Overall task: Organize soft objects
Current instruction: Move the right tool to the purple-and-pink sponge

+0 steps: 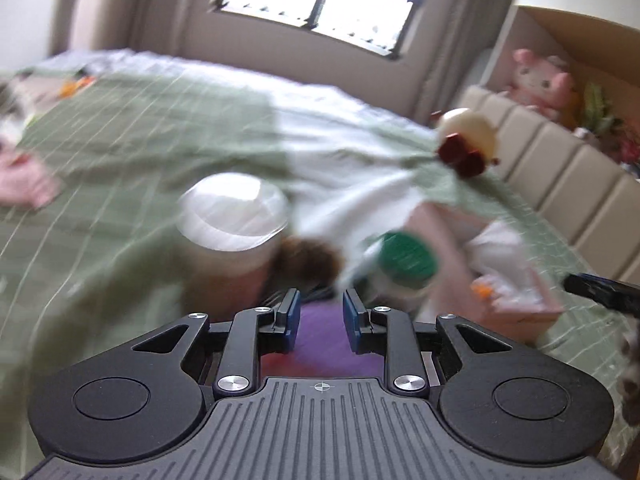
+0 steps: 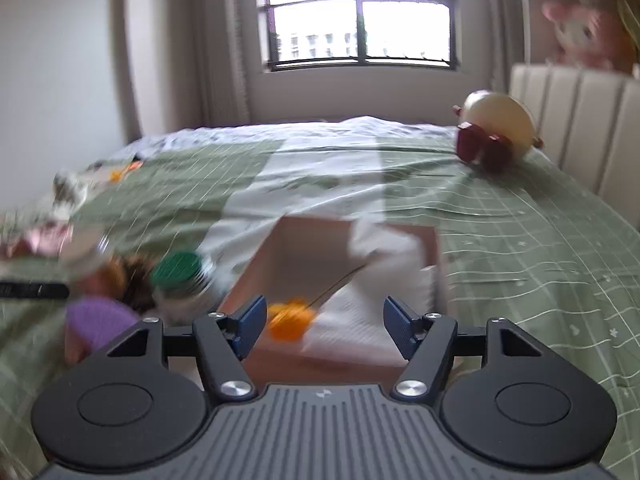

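Both views are blurred by motion. My left gripper (image 1: 319,322) hangs over a purple-topped object (image 1: 320,340) on the green bedspread; its jaws stand a narrow gap apart with the purple top between them, and contact is unclear. Ahead lie a white-lidded jar (image 1: 234,216), a brown furry thing (image 1: 308,258) and a green-capped jar (image 1: 404,258). My right gripper (image 2: 324,326) is open and empty above a brown cardboard box (image 2: 352,252) that holds a white soft thing (image 2: 384,272) with an orange part (image 2: 290,318). A cream and dark-red plush (image 2: 496,132) lies near the headboard.
A padded beige headboard (image 2: 576,120) runs along the right. A pink plush (image 1: 540,80) sits in a large cardboard box behind it. More small objects (image 2: 64,192) lie at the bed's left side. A window (image 2: 356,16) is at the far wall.
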`<state>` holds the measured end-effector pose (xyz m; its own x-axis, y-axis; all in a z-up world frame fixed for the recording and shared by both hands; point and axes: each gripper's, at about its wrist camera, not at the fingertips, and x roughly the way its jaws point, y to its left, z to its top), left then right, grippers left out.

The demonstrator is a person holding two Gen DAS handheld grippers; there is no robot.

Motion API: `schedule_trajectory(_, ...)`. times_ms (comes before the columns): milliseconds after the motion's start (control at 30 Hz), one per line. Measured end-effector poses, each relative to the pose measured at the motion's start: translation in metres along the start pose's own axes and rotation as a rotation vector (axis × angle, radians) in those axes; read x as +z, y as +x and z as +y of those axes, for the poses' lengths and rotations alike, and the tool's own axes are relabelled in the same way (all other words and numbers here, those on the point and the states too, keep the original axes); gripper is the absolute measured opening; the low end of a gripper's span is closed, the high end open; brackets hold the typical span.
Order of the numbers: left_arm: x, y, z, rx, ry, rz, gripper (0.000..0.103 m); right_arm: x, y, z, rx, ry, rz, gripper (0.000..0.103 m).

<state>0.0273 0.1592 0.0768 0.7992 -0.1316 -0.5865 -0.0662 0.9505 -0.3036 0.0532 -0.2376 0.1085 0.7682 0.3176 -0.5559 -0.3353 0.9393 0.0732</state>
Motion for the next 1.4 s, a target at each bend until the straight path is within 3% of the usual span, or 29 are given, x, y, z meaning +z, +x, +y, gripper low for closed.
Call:
schedule_trajectory(200,-0.025,0.0,0.041,0.031,-0.164,-0.023,0.027,-0.044,0.004,0.055,0.113,-0.056,0.075,0.066)
schedule_trajectory(300,-0.027,0.009,0.05,0.01,-0.21,-0.03,0.026,-0.051,0.01,0.071,0.18,-0.053,0.12,0.066)
schedule_trajectory(400,-0.025,0.022,0.041,-0.015,-0.14,-0.005,0.026,-0.043,0.009,0.094,0.227,-0.134,0.094,0.066)
schedule_trajectory(500,-0.036,0.026,0.025,-0.049,0.01,0.065,0.026,-0.032,0.01,0.126,0.29,-0.311,0.043,0.078)
schedule_trajectory(600,-0.053,0.021,0.018,-0.051,0.114,0.112,0.027,-0.024,0.031,0.155,0.289,-0.423,0.032,0.079)
schedule_trajectory(767,-0.066,0.002,0.027,-0.117,0.111,0.102,0.026,-0.006,0.092,0.17,0.298,-0.333,0.162,0.079)
schedule_trajectory(900,-0.061,-0.01,0.041,-0.148,0.054,0.057,0.026,-0.016,0.102,0.158,0.304,-0.244,0.204,0.078)
schedule_trajectory(1033,-0.053,-0.014,0.052,-0.142,-0.054,-0.014,0.026,-0.028,0.074,0.14,0.274,-0.223,0.19,0.03)
schedule_trajectory(1100,-0.049,-0.011,0.051,-0.141,-0.084,-0.035,0.026,-0.033,0.063,0.129,0.265,-0.201,0.209,0.018)
schedule_trajectory(1300,-0.032,0.016,0.036,-0.093,-0.096,-0.068,0.026,-0.041,0.047,0.105,0.242,-0.117,0.215,0.02)
schedule_trajectory(1400,-0.032,0.038,0.025,-0.038,-0.009,0.013,0.026,-0.034,0.045,0.097,0.227,-0.054,0.19,0.043)
